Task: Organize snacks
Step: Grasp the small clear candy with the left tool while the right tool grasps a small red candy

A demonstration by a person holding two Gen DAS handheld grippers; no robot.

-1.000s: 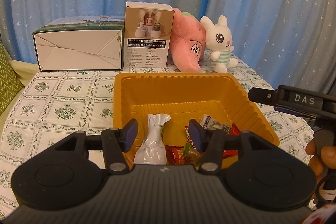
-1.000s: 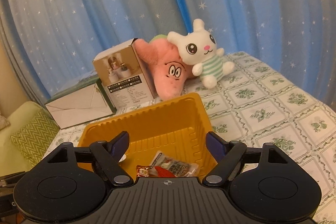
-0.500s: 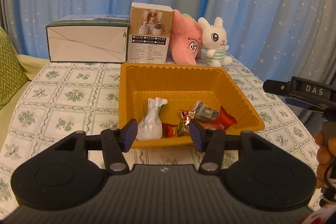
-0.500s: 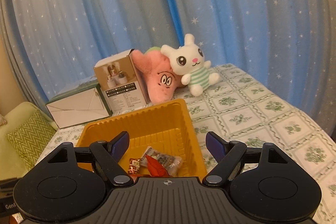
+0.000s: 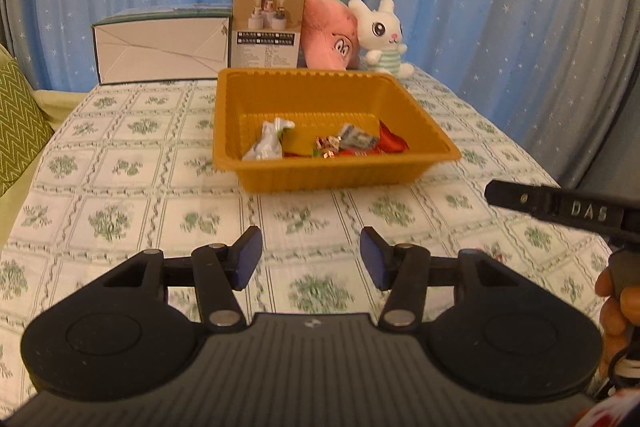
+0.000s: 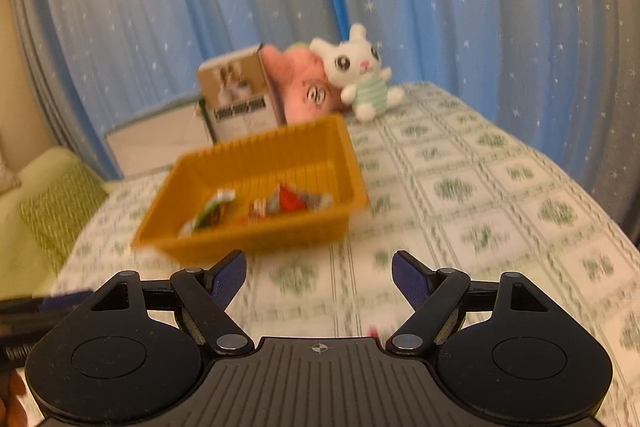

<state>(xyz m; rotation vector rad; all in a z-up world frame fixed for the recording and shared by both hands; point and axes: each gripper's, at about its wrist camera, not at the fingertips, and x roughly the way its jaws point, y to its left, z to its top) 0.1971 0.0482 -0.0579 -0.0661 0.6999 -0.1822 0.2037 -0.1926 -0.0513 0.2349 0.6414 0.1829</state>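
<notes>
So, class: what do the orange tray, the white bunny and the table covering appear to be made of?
Orange tray: probably thin moulded plastic, with ribbed walls and a slight sheen.
White bunny: plush fabric, with a soft, fuzzy outline.
Table covering: probably printed cloth or vinyl, matt; which one is unclear.

My right wrist view is smeared with motion blur, so the snacks [image 6: 256, 207] in the orange tray [image 6: 320, 227] are only coloured shapes and the print on the brown box [image 6: 240, 95] cannot be read. In my left wrist view the tray's near wall hides the lower parts of the wrappers, and my right gripper [image 5: 560, 209] and the hand [image 5: 618, 307] holding it are cut off by the right edge. The green cushion [image 5: 20, 123] is cut off at the left edge.
</notes>
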